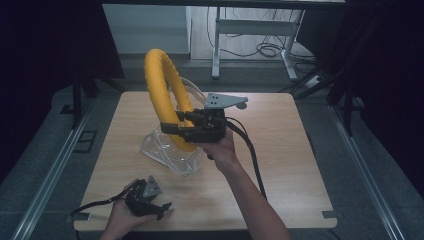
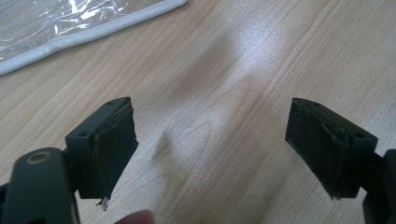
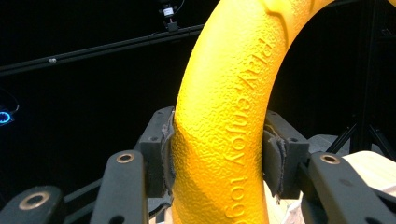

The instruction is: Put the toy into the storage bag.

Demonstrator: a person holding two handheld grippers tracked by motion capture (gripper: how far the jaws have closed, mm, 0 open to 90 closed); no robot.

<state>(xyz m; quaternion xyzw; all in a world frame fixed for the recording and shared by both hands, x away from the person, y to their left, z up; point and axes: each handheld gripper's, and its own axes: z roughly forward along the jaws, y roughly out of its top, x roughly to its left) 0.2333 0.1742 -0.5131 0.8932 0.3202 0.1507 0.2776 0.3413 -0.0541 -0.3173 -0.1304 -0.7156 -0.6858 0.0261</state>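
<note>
Yellow ring (image 1: 162, 95) held upright above the table (image 1: 280, 165) centre, right gripper (image 1: 176, 127) clamped on its lower arc, pads denting it. Looks light, soft, grainy: grips well anywhere. Clear bag (image 1: 170, 152) beneath, mouth slack, apparently empty. Left gripper (image 1: 159, 207) near-left, wide apart, holding nothing.

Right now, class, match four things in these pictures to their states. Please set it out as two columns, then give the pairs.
Things:
1. yellow textured foam ring
2. clear plastic bag
3. left hand-held gripper
4. right hand-held gripper

States:
A. jaws apart, nothing between them
B. lies crumpled on the wooden table
C. held upright above the table
D. jaws clamped on the ring

Pairs: 1-C, 2-B, 3-A, 4-D
</note>
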